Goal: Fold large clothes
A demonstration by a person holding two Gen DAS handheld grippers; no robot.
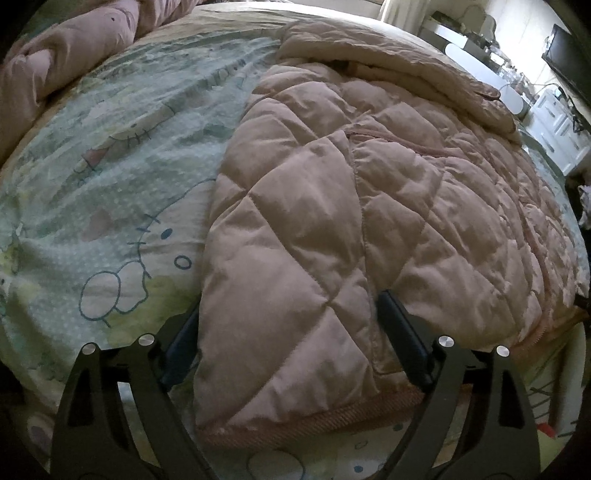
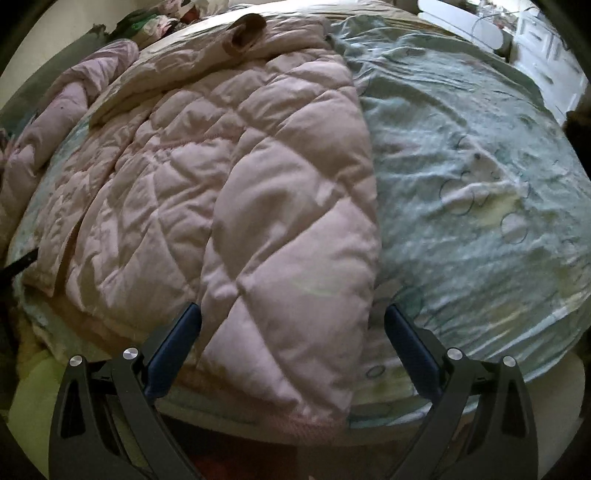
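A pink quilted puffer jacket (image 1: 351, 206) lies spread on the bed, hem toward me; it also shows in the right wrist view (image 2: 236, 192). My left gripper (image 1: 291, 332) is open, its jaws wide on either side of the jacket's left hem corner, with its left finger partly hidden behind the fabric. My right gripper (image 2: 291, 339) is open, its jaws wide around the jacket's right hem corner. The ribbed hem band (image 1: 314, 417) lies at the bed's near edge. A sleeve cuff (image 2: 247, 33) lies at the far end.
The bed has a pale green cartoon-print sheet (image 1: 110, 177), also to the jacket's right in the right wrist view (image 2: 480, 166). A bunched pink duvet (image 1: 55, 55) lies at the far left. White furniture (image 1: 554, 125) stands beyond the bed at the right.
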